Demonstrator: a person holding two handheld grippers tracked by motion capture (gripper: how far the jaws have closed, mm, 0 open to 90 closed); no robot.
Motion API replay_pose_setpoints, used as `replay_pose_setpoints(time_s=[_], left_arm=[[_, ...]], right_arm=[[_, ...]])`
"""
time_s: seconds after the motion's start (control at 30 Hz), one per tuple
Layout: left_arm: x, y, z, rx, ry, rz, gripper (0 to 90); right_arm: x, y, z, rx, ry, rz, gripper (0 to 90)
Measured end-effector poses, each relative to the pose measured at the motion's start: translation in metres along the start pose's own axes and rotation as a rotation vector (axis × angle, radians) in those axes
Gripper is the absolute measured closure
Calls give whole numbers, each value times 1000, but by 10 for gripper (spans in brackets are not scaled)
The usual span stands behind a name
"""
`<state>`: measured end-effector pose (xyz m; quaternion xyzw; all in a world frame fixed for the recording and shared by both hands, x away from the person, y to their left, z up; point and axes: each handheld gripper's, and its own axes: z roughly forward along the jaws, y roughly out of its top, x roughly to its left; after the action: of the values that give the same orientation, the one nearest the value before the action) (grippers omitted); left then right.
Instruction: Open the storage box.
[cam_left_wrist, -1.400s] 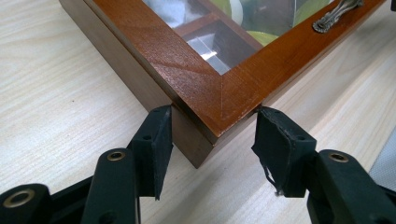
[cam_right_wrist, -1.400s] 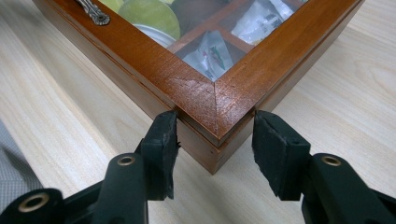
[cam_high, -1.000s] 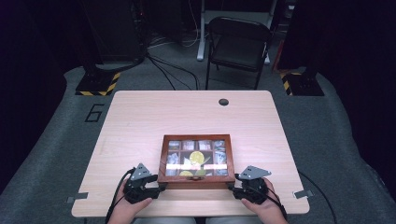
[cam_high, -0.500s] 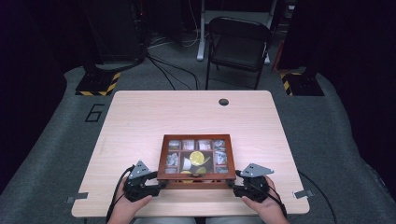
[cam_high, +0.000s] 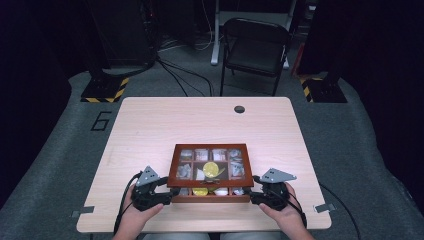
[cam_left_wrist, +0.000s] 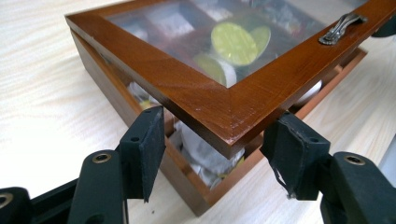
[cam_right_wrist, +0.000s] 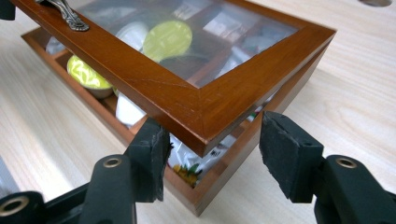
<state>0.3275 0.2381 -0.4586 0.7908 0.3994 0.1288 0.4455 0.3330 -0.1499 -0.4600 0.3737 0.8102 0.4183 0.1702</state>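
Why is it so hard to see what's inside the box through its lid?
In the left gripper view, the glass of the lid catches a hazy sheen, so the yellow-green discs under it look soft. The right gripper view shows the same milky glare on the lid. In the high view, the wooden box is small and blurry, with a dark room around the table.

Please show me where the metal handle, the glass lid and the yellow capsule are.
metal handle (cam_left_wrist: 343, 27): left gripper view, middle of its curved bar.
glass lid (cam_right_wrist: 201, 105): right gripper view, near corner of its wooden frame.
yellow capsule (cam_right_wrist: 86, 74): right gripper view, its foil top.
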Motion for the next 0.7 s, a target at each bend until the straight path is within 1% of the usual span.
replay_pose_setpoints(time_s=[0.03,0.07,0.2,0.23,0.37,0.5,0.57,0.63,0.67,0.7], left_arm=[[1,1,-1,-7,0,-1,393],[1,3,-1,-14,-4,-12,393],[3,8,-4,-25,-14,-12,393],[3,9,-4,-32,-15,-18,393],[6,15,-5,-31,-15,-19,394],[10,20,-6,-36,-21,-41,395],[13,23,-7,-39,-13,-22,395],[12,25,-7,-46,-14,-32,394],[12,27,-8,-53,-5,-26,394],[13,28,-8,-49,-8,-19,394]], right_arm=[[-1,1,-1,-7,8,1,429],[-1,3,-2,-9,0,-3,429],[-4,10,-6,-26,-2,-7,428],[-4,11,-6,-24,0,-8,428],[-4,18,-7,-29,-2,-27,429],[-4,26,-8,-36,-6,-40,427],[-6,29,-9,-37,-5,-39,429],[-8,32,-9,-42,3,-32,431],[-9,34,-10,-44,5,-30,432],[-9,35,-10,-44,5,-29,432]])
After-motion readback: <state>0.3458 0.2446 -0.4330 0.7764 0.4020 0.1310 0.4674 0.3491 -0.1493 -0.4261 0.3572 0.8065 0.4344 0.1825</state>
